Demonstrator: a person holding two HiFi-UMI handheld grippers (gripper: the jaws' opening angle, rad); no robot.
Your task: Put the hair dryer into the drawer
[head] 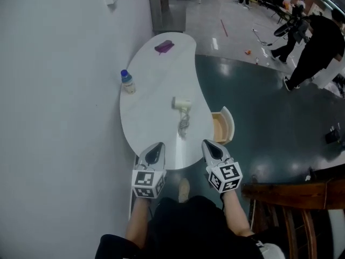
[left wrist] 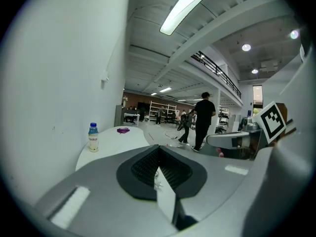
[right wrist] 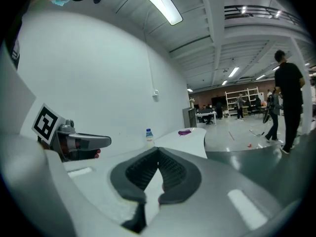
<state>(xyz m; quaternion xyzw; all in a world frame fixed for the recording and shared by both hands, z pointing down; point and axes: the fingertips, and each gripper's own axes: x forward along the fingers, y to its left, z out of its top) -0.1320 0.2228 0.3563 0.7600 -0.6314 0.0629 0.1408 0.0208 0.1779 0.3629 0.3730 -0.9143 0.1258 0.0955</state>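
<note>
Table, white and kidney-shaped, stands against the wall. The drawer sticks out open at its right edge, with pale wood inside. The left gripper and right gripper hover at the near edge, each with its fingers pressed together on nothing. The hair dryer, small and cream, lies mid-table, left of the drawer. Its cord is bunched toward the grippers. Its finer detail is too small to make out, and both gripper views hide it behind their jaws.

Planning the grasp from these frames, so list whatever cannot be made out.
Hair dryer switch and plug: head view, too small; gripper views, hidden behind the left tool and right tool.
Drawer contents: head view, too small; unseen in both gripper views.
Purple object: every view, too small to identify.
Bottle label: every view, too small to read.
</note>
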